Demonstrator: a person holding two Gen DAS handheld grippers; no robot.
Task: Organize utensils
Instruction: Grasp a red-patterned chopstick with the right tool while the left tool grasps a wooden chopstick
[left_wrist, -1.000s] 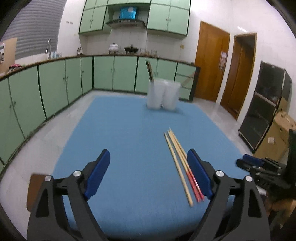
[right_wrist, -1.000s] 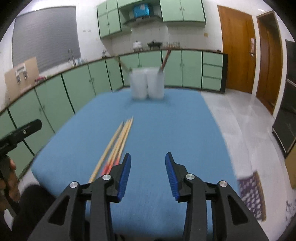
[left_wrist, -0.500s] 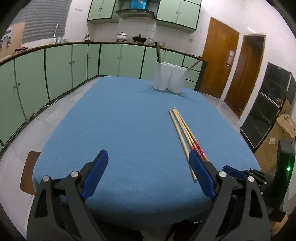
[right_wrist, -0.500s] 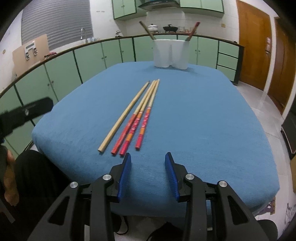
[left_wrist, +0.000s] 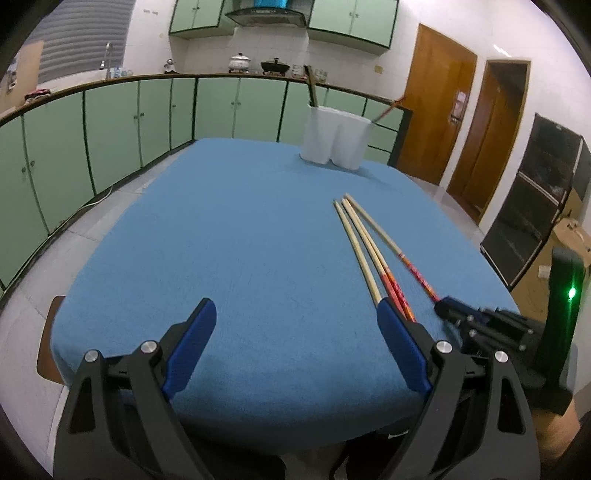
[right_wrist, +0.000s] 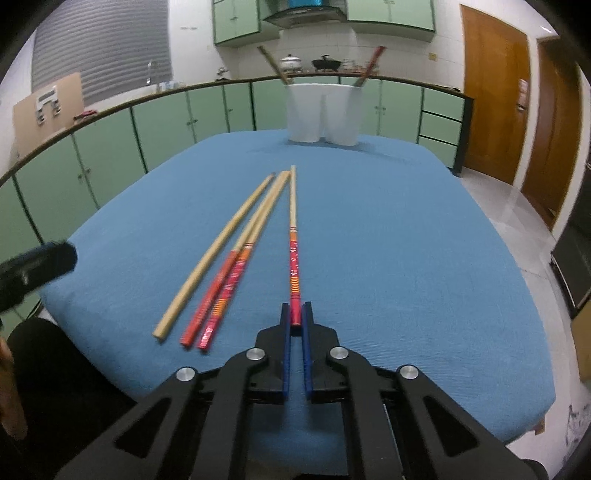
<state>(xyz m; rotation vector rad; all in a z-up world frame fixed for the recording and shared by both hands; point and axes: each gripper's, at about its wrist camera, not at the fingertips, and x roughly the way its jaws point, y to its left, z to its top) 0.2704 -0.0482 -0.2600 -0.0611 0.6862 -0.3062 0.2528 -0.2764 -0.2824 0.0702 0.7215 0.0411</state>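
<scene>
Several chopsticks lie on the blue-covered table (right_wrist: 406, 240). My right gripper (right_wrist: 295, 314) is at the near end of the rightmost red-handled chopstick (right_wrist: 293, 236); its jaws are closing and the blue pads press on that red end. Left of it lie a plain bamboo chopstick (right_wrist: 218, 243) and two red-handled chopsticks (right_wrist: 236, 266). A white two-cup holder (right_wrist: 323, 112) stands at the far edge, with a brown stick and a red stick leaning out. My left gripper (left_wrist: 295, 308) hovers open over the near edge, nothing between its fingers, left of the chopsticks (left_wrist: 364, 251).
Green cabinets (left_wrist: 110, 147) run along the left and back walls. Wooden doors (left_wrist: 436, 118) and a black cabinet (left_wrist: 535, 206) stand to the right, with a cardboard box beside it. A brown seat (left_wrist: 48, 343) pokes out below the table's left corner.
My right gripper has shut on the rightmost red-handled chopstick, which now lies apart from the other three. Both grippers have sunk toward the table. The left stays open.
</scene>
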